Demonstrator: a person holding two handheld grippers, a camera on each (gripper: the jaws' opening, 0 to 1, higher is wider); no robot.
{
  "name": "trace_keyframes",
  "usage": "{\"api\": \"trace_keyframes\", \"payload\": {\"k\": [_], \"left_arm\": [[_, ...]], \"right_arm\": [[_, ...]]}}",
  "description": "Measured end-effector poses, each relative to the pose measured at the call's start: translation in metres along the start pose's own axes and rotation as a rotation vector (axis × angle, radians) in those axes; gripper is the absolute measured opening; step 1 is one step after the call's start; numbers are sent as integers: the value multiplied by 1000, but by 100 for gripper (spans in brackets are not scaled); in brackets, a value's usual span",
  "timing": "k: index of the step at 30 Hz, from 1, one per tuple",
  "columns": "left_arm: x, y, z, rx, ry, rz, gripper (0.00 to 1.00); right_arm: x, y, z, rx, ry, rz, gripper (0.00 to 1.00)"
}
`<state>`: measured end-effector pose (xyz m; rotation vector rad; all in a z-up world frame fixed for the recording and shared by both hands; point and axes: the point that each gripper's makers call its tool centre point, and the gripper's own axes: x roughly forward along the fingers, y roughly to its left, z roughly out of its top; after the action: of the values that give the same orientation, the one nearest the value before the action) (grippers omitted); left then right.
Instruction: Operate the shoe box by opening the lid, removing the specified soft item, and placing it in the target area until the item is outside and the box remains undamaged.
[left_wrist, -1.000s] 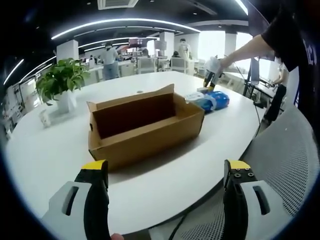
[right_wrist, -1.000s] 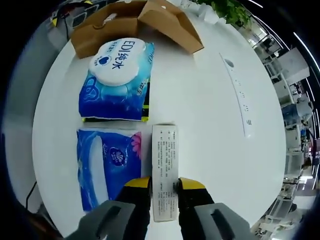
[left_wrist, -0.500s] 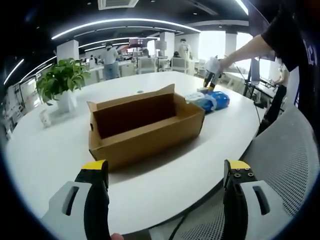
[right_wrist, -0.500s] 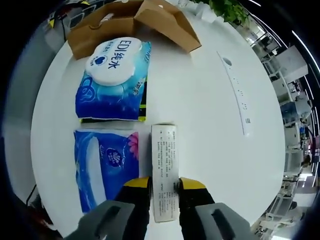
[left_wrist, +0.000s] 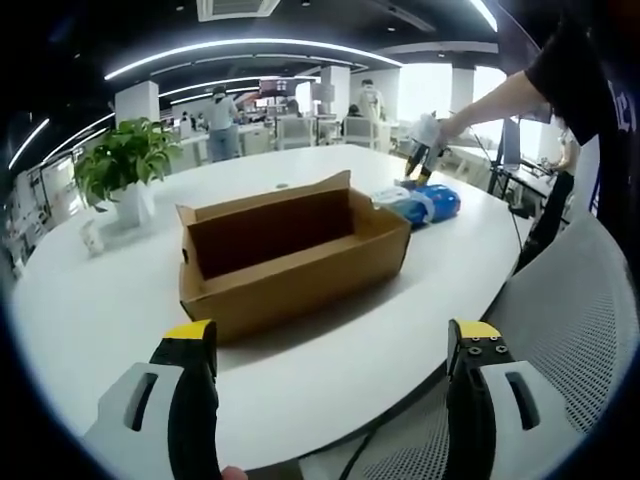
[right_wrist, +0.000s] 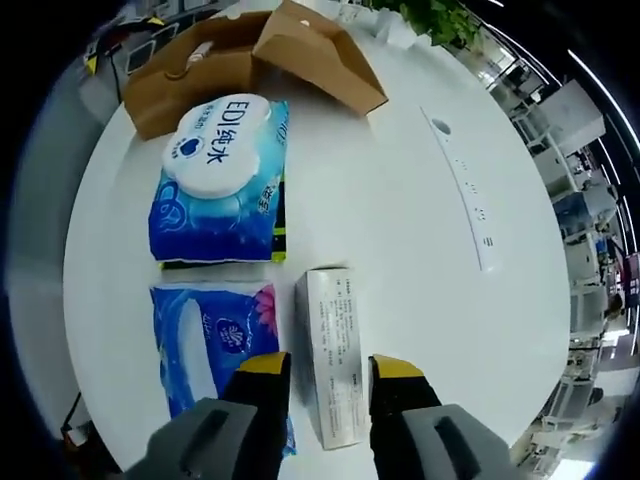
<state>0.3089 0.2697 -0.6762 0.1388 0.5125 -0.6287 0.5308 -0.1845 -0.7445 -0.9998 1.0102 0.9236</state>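
Note:
An open brown cardboard shoe box (left_wrist: 290, 250) sits mid-table in the left gripper view, its inside looking bare. My left gripper (left_wrist: 332, 340) hangs open near the table's edge, well short of the box. In the right gripper view, a blue wet-wipes pack (right_wrist: 220, 165) with a white lid lies beside the shoe box (right_wrist: 250, 60). A blue soft tissue pack (right_wrist: 215, 340) lies closer to me. A small white carton (right_wrist: 335, 350) rests on the table between the spread jaws of my right gripper (right_wrist: 330, 368), which is open. The blue packs (left_wrist: 425, 203) lie past the box's right end.
A potted plant (left_wrist: 125, 160) stands at the table's far left. A grey mesh chair (left_wrist: 570, 330) is at the right by the table edge. A long white strip (right_wrist: 460, 185) is set into the tabletop. People stand at desks in the background.
My right gripper's jaws have spread apart and let go of the white carton, which now lies free on the table. The left gripper has not moved.

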Motion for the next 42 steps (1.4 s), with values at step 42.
{"api": "trace_keyframes", "payload": {"k": [42], "left_arm": [[-1, -14, 10, -11, -50, -71, 99]], "right_arm": [[-82, 36, 38, 390, -276, -231, 69]]}}
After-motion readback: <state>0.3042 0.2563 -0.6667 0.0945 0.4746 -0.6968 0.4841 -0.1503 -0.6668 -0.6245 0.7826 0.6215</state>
